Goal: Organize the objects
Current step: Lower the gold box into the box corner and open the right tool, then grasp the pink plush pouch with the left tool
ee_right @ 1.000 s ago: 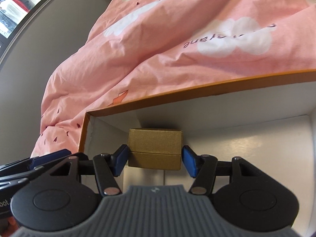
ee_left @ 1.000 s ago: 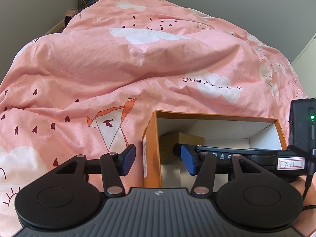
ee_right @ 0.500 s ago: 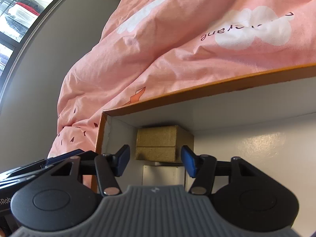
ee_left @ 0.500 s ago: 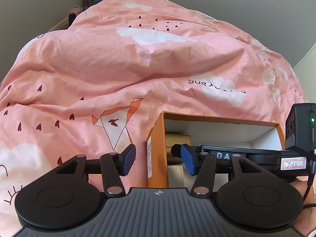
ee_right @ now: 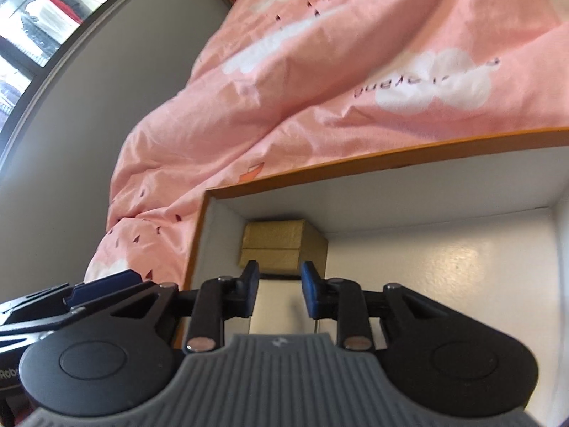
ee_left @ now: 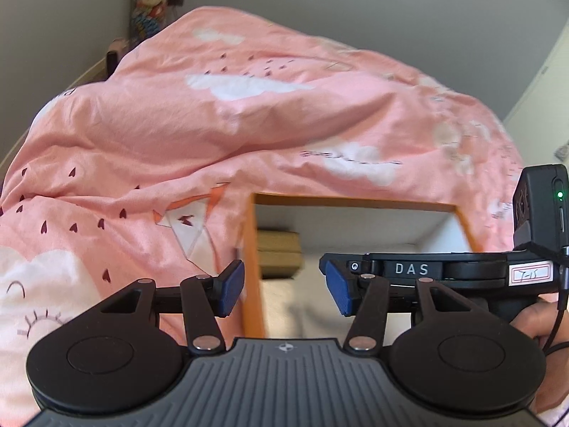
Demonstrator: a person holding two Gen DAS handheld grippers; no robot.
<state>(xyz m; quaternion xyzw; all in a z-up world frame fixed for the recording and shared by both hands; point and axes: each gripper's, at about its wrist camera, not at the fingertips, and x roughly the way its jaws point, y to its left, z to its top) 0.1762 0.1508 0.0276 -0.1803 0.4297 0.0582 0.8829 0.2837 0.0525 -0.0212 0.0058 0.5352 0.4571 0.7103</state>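
The pink cotton duvet printed with white clouds and dark hearts (ee_left: 149, 135) covers the bed and forms a soft, uneven support. On it rests the open rectangular cardboard box with orange outer walls and white interior (ee_right: 391, 174); the walls appear thin and stiff, so the box probably slides or tips on the bedding if pushed. The small golden-brown cardboard box with a fitted lid (ee_right: 281, 249) sits upright in the far left corner of the orange box, close against the left and back walls. It looks light, rigid and matte, and likely crushable under excess force; grip across its two side faces below the lid seam. The left hand-held gripper (ee_left: 284, 286) is spread wide, straddling the left wall. The right hand-held gripper (ee_right: 278, 293) is partly spread, empty, just short of the golden box.
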